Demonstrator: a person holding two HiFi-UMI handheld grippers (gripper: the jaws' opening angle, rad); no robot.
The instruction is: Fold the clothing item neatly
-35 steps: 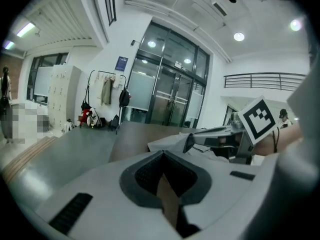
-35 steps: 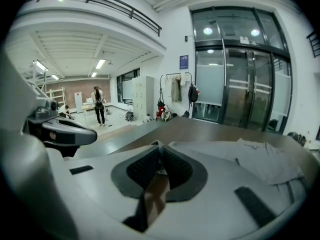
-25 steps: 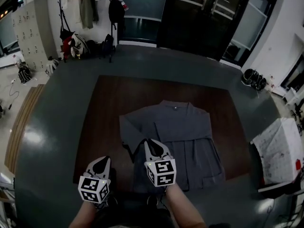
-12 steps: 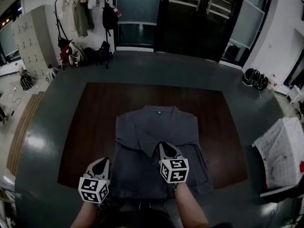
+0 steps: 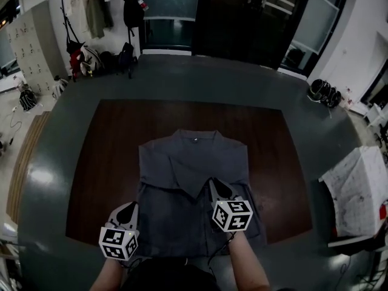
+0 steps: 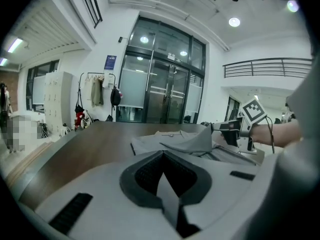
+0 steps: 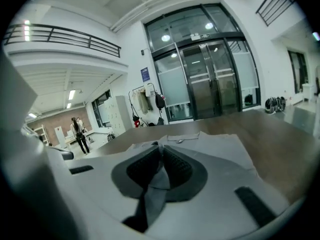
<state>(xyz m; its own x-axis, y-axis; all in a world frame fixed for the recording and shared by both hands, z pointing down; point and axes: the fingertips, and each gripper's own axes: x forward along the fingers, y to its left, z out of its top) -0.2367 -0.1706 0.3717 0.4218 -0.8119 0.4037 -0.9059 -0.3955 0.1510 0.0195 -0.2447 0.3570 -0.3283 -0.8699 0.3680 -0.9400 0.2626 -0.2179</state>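
**Position of the workpiece.** The grey shirt (image 5: 193, 162) lies flat on the dark wooden table (image 5: 103, 162). Its collar (image 5: 195, 139) is at the far end and its hem is at the edge nearest the operator. The long axis therefore runs straight away from the operator.

**Left gripper** (image 5: 128, 210). It is located at the near-left corner of the shirt, just beside the side edge. The left gripper view shows the jaws pressed together, with a thin wedge of grey cloth nipped between the pads.

**Right gripper** (image 5: 219, 188). It is located over the middle of the shirt, ahead of the left gripper and closer to the collar. Its own view shows the jaws closed on a fold of the same cloth, which trails back between the pads. The left gripper view shows this fold standing up from the table as a peak.

**Relation governing the next move.** Both pinch points sit in the near half of the garment, and the rest of it lies ahead of the jaws. The likely next move carries the cloth along or across the long axis. The right gripper is the nearer to the centre line, so it probably sets the crease while the left steadies the corner. If the two hands travel unevenly, the fold line is likely to skew
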